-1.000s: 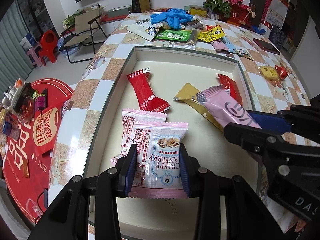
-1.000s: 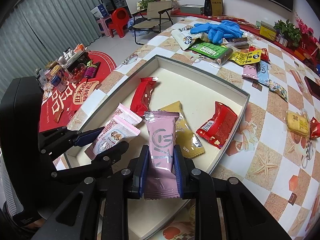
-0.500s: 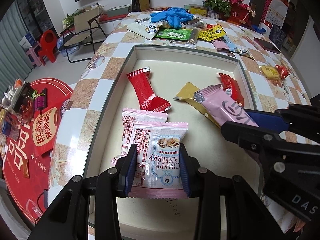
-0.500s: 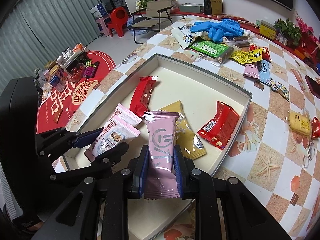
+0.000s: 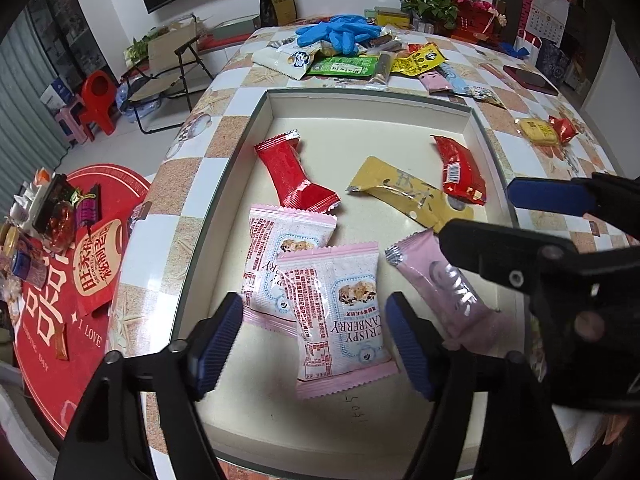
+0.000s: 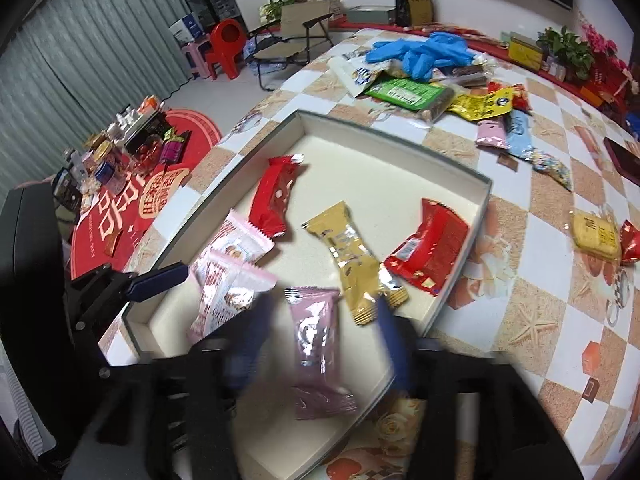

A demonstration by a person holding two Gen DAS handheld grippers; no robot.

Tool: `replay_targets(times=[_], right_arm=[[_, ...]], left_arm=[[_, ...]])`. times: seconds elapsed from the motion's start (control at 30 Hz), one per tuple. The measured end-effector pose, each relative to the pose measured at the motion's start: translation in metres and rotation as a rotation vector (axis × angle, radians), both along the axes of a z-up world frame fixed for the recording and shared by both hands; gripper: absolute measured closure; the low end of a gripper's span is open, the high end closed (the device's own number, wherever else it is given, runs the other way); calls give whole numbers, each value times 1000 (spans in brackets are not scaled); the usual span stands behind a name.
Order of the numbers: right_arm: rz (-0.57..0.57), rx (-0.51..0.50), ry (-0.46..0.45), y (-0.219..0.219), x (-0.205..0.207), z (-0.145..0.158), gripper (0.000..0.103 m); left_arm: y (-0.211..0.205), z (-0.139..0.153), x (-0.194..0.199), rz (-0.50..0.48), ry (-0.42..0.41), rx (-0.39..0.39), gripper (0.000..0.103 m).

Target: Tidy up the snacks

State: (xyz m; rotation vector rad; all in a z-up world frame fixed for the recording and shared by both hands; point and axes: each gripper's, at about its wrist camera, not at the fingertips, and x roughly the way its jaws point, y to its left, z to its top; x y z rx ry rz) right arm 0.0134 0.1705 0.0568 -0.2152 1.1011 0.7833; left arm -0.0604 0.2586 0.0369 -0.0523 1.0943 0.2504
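Both grippers tilt steeply down over the near end of the tray (image 5: 256, 128). The left gripper (image 5: 316, 340) has just been opening: its fingers (image 5: 216, 338) stand wide, clear of the cranberry pack (image 5: 340, 312) lying loose between them on the tray floor, overlapping a second pack (image 5: 280, 252) just beyond. The right gripper (image 6: 316, 348), blurred, has just been opening too, its fingers apart around the pink bar (image 6: 316, 356), which lies free at the tray's near edge. Farther in the tray lie a gold bar (image 6: 352, 260) and two red packs (image 5: 292, 176) (image 6: 428, 252). Beyond the tray, snacks and blue gloves (image 5: 340, 34) crowd the table (image 5: 180, 176).
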Motion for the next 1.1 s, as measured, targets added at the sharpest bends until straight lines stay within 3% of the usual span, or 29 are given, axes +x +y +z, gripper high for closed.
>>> replay_targets(times=[0.27, 0.47, 0.6, 0.67, 0.77, 0.9, 1.1], right_arm=[[-11, 28, -12, -14, -6, 9, 29], [-13, 35, -10, -23, -13, 12, 29], [-12, 30, -12, -27, -16, 11, 29], [-11, 32, -10, -28, -16, 11, 29], [-2, 31, -15, -28, -20, 12, 29], [24, 11, -30, -24, -26, 14, 29], [15, -2, -25, -27, -27, 11, 29]], left_arm=[[-11, 5, -15, -11, -39, 33, 18], [-12, 3, -24, 3, -52, -37, 18], [-23, 4, -30, 31, -63, 78, 17], [-26, 6, -32, 32, -75, 98, 17], [-25, 12, -35, 49, -100, 46, 17], [-16, 11, -36, 101, -73, -18, 17], [-17, 5, -40, 115, -52, -16, 17]])
